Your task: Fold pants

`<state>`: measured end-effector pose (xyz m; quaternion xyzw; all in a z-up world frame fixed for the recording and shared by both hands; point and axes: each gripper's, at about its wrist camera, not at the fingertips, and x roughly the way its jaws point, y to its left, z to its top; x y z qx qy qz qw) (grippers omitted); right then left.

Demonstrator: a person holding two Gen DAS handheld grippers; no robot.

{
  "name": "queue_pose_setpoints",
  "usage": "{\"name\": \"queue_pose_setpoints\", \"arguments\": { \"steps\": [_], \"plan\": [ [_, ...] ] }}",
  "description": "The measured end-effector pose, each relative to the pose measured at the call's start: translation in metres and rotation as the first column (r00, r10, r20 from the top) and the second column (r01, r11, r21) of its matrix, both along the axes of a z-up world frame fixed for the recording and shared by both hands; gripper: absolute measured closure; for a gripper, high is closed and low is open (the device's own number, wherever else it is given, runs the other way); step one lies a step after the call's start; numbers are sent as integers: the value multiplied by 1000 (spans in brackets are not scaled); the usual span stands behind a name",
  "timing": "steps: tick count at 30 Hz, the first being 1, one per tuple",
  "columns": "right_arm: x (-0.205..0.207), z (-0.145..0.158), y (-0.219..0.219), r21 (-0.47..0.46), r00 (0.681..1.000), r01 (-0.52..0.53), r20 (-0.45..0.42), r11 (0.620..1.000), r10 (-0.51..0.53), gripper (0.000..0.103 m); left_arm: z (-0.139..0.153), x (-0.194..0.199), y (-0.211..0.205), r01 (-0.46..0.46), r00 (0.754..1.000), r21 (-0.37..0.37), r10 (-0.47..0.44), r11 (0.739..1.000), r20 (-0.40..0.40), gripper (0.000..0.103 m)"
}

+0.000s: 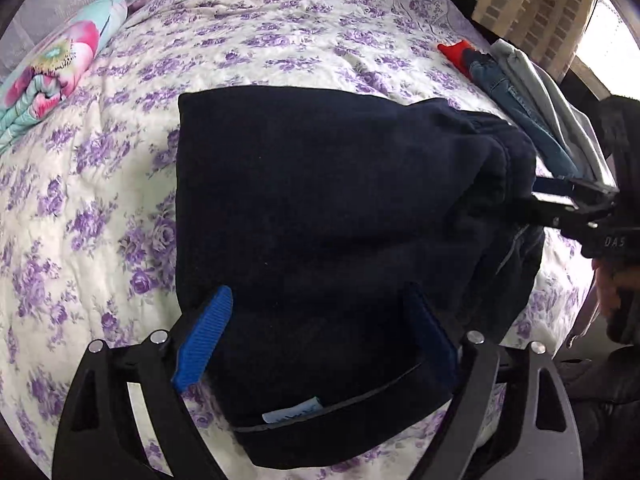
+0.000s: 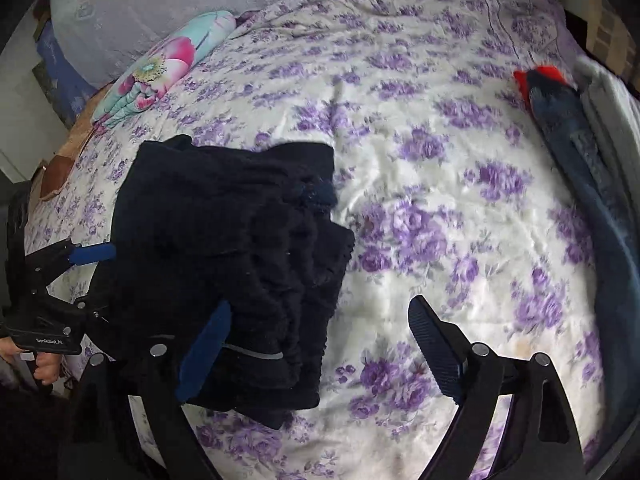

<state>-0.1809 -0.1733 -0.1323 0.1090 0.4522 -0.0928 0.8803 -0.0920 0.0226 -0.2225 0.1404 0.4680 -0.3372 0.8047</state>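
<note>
Dark navy pants [image 1: 328, 208] lie folded in a thick bundle on the bed; they also show in the right wrist view [image 2: 224, 248]. My left gripper [image 1: 320, 336] is open, its blue fingers straddling the near end of the bundle by the waistband label. My right gripper [image 2: 320, 344] is open at the bundle's right edge, its left finger against the cloth and its right finger over bare quilt. In the left wrist view the right gripper [image 1: 560, 196] sits at the bundle's right edge.
The bed has a white quilt with purple flowers [image 2: 420, 208]. Folded jeans and grey clothes [image 1: 532, 92] are stacked along the right edge, with a red item [image 1: 456, 50]. A floral pillow [image 1: 52, 76] lies at the far left.
</note>
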Motion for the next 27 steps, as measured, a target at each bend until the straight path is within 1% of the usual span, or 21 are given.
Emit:
{"name": "queue_pose_setpoints", "arguments": {
  "steps": [1,3,4,5,6,7,8,9,10,11,12,13,14,16,18,20,21,22,23,25,27],
  "plan": [
    [0,15,3,3,998,-17,56,1000,17,15,5,2,3,-1,1000,-17,1,1000,-14,19],
    [7,44,11,15,985,-66,160,998,63,16,21,5,16,-22,999,-86,19,996,-29,19],
    [13,51,15,43,978,-97,188,994,88,21,28,6,22,-27,999,-117,24,993,-22,19],
    [21,53,18,94,974,-128,201,987,107,25,35,7,27,-26,1000,-144,23,989,-21,18],
    [31,49,20,168,972,-153,205,974,118,40,40,10,31,-18,999,-170,13,985,-34,18],
    [41,41,22,238,974,-166,193,957,121,59,40,12,33,-10,999,-186,0,983,-54,17],
    [50,31,24,283,978,-167,169,944,123,65,38,14,34,-5,997,-194,-11,981,-77,17],
    [59,20,27,288,984,-153,137,945,117,70,31,17,34,3,993,-188,-25,982,-111,17],
    [67,6,28,271,990,-125,92,954,103,72,23,19,32,12,989,-172,-36,985,-142,17],
    [76,-10,25,244,996,-87,30,966,82,75,9,23,29,9,985,-127,-31,992,-168,17],
    [81,-24,21,217,998,-61,-3,974,63,91,-2,25,26,12,981,-92,-30,996,-192,17],
    [86,-31,16,197,999,-48,-14,979,52,102,-8,27,25,18,976,-86,-37,996,-213,16],
    [90,-36,10,197,999,-40,-16,980,44,103,-8,29,25,26,978,-95,-45,995,-204,15],
    [93,-30,9,205,999,-38,-14,978,41,103,-8,30,20,43,981,-76,-57,996,-187,12],
    [83,-11,14,206,998,-62,45,977,53,100,-5,26,18,48,985,-50,-56,998,-163,12],
    [64,9,21,192,993,-75,103,978,55,87,5,23,22,31,988,-68,-41,997,-152,12],
    [55,18,24,178,990,-81,126,981,59,66,11,22,27,18,989,-99,-32,995,-147,12],
    [48,25,27,162,987,-93,144,982,70,51,17,21,33,7,991,-123,-24,992,-134,12],
    [42,29,33,147,985,-112,148,983,90,50,24,21,38,-5,993,-140,-12,990,-120,12],
    [37,25,45,111,984,-155,102,982,144,50,28,24,44,-29,992,-164,8,986,-125,12],
    [36,10,53,98,982,-188,48,977,184,49,21,29,44,-65,989,-146,44,987,-143,12]
  ]
}}
